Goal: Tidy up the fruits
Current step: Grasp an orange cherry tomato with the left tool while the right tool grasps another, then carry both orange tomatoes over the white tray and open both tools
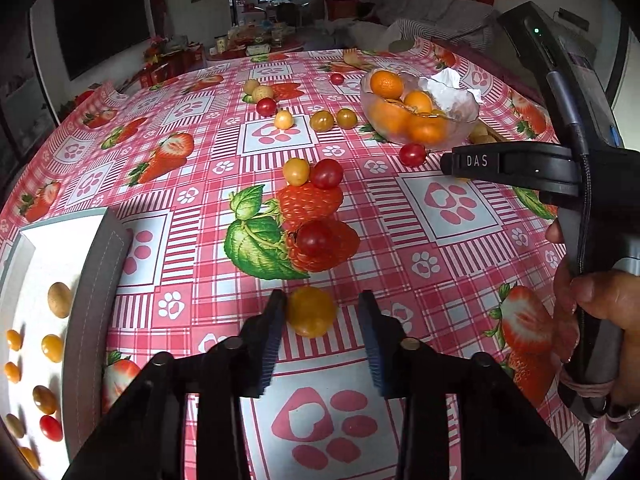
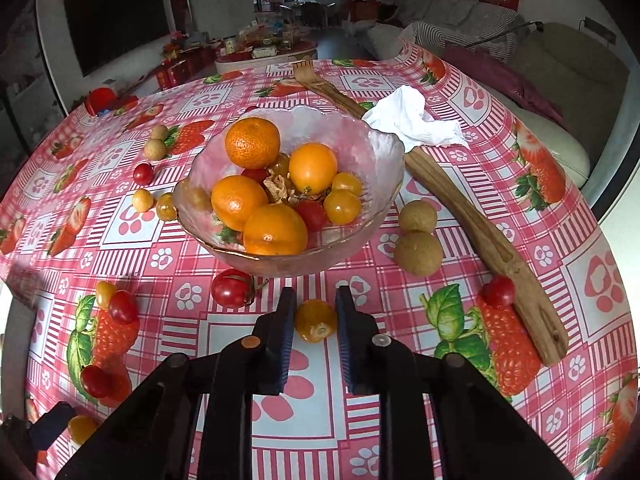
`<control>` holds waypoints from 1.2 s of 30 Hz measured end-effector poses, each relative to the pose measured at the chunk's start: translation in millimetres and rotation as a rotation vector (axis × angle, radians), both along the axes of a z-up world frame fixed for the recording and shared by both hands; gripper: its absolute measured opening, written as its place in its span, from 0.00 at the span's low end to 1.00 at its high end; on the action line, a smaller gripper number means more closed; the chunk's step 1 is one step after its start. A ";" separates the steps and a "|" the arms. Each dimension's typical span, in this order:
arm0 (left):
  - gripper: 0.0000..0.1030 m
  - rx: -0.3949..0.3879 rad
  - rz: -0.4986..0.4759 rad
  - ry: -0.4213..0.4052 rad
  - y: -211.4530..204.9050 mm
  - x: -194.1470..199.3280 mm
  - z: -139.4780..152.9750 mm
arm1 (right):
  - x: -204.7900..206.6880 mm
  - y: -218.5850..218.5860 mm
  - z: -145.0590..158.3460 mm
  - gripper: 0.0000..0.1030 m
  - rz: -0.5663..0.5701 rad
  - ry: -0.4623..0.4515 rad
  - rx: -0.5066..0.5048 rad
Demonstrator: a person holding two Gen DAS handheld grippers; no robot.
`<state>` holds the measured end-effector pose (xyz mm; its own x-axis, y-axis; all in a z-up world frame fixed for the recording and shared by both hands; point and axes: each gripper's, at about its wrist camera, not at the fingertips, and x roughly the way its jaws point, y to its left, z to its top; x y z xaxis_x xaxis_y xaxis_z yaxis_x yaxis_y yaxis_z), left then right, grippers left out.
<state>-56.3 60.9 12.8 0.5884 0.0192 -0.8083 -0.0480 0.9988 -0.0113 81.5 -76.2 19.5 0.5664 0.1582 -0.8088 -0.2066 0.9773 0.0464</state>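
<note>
My left gripper is open, with a yellow cherry tomato on the cloth between its fingers, touching the left finger. My right gripper is shut on a yellow-orange cherry tomato just in front of the glass bowl, which holds several tangerines and small tomatoes. Red and yellow tomatoes lie scattered on the strawberry-print tablecloth, such as a red one and a red one by the bowl. A white tray at the left holds several small tomatoes.
A wooden back-scratcher lies right of the bowl under a crumpled tissue. Two longans sit by the bowl. The right gripper's body and hand fill the right side of the left wrist view.
</note>
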 end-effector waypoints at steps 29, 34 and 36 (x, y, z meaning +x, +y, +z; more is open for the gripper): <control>0.26 -0.067 0.048 -0.051 22.4 -107.5 -1.3 | -209.4 -37.3 11.9 0.21 0.042 0.042 0.213; 0.26 -0.061 0.041 -0.077 21.7 -112.0 -3.1 | -233.3 -34.5 9.7 0.22 0.042 0.032 0.209; 0.26 -0.057 0.041 -0.083 20.7 -113.4 -3.2 | -237.9 -34.8 8.1 0.21 0.040 0.032 0.206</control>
